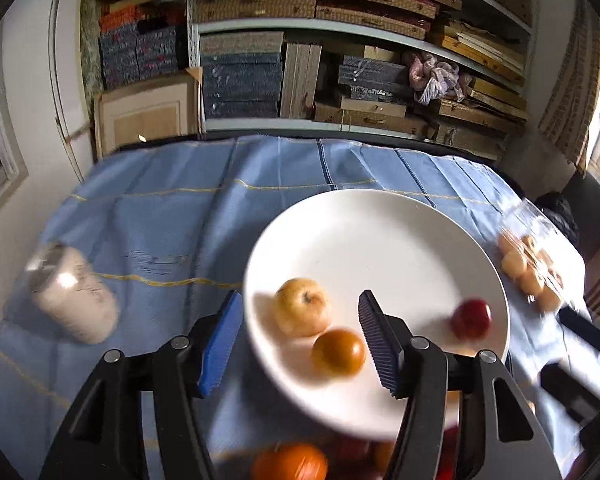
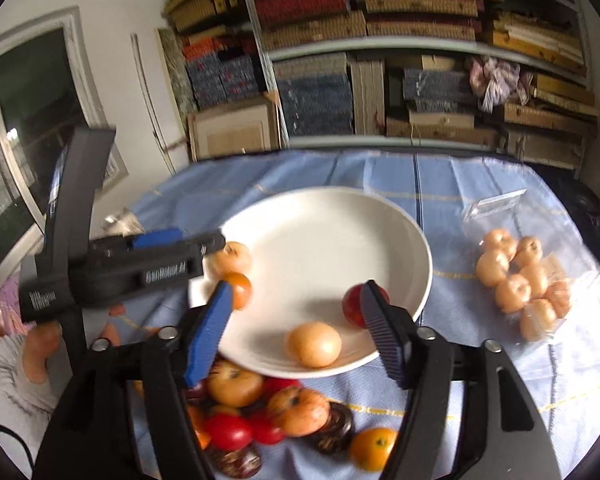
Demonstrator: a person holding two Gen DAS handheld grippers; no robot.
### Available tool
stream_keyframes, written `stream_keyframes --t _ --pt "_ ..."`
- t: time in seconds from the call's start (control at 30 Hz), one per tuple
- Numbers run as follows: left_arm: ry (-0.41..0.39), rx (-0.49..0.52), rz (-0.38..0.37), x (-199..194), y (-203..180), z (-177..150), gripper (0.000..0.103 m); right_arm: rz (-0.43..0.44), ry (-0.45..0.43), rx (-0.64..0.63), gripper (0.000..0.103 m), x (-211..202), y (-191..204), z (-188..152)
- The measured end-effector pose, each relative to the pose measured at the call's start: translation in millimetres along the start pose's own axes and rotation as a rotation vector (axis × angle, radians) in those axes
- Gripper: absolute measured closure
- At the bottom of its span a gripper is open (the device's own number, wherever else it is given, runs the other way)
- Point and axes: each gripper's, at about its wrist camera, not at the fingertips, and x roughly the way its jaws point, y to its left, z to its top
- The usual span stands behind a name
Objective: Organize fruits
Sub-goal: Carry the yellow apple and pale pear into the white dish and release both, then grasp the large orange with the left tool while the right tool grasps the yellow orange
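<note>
Behind the table stands a tall shelf [image 2: 380,48] full of stacked boxes and woven mats, and the table itself is covered with a light blue cloth [image 1: 172,216]. On the cloth sits a large white plate [image 2: 324,236]. Four fruits lie on the plate: a pale yellow apple [image 1: 301,307] and an orange fruit [image 1: 339,353] side by side at the left part, a small red fruit [image 1: 471,318] near the right rim, and a pale round fruit [image 2: 314,344] at the near rim. In front of the plate, on the cloth, there is a heap of mixed fruits [image 2: 268,412], red, orange and dark ones. To the right of the plate lies a clear bag of pale fruits [image 2: 524,280]. At the left side of the table a white jar [image 1: 74,300] appears, blurred.

The left gripper [image 1: 298,344] hangs over the left part of the plate with its jaws apart, and nothing is pressed between them. The right gripper [image 2: 296,332] is also released, its jaws wide above the near rim, and it grasps nothing. A hand [image 2: 36,352] holds the left tool's handle.
</note>
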Motion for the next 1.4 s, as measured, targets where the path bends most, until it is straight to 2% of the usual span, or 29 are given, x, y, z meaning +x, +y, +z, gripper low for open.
stream_keyframes --t 0.1,0.2,0.27,0.3,0.4,0.47,0.53,0.67,1.07,1.4 --pt "-0.037 0.027 0.043 -33 3 -16 0.029 0.035 -0.027 -0.029 0.023 -32 11 -14" --pt "-0.057 0.047 0.071 -61 5 -41 0.023 0.014 -0.028 -0.062 0.018 -49 18 -35" --pt "-0.053 0.048 0.081 -71 6 -62 0.019 -0.005 -0.037 -0.048 0.012 -58 16 -56" --pt "-0.046 0.041 0.081 -75 6 -74 0.019 -0.006 -0.036 -0.03 0.009 -60 13 -66" --pt "-0.014 0.021 0.063 -75 7 -97 0.018 0.007 -0.004 0.063 0.008 -60 -5 -101" --pt "0.012 0.006 0.052 -69 6 -114 0.018 0.005 0.031 0.073 0.008 -55 -8 -109" --pt "0.024 -0.008 0.057 -63 7 -121 0.018 -0.011 0.027 0.082 0.008 -54 -11 -112" --pt "0.016 -0.034 0.055 -60 15 -123 0.018 -0.009 0.011 0.102 0.005 -57 -16 -112" --pt "0.037 -0.056 0.019 -49 18 -124 0.016 0.01 0.106 0.128 0.005 -35 -17 -112" --pt "0.064 -0.029 0.044 -36 10 -126 0.013 0.013 0.158 0.121 0.005 -24 -12 -118"
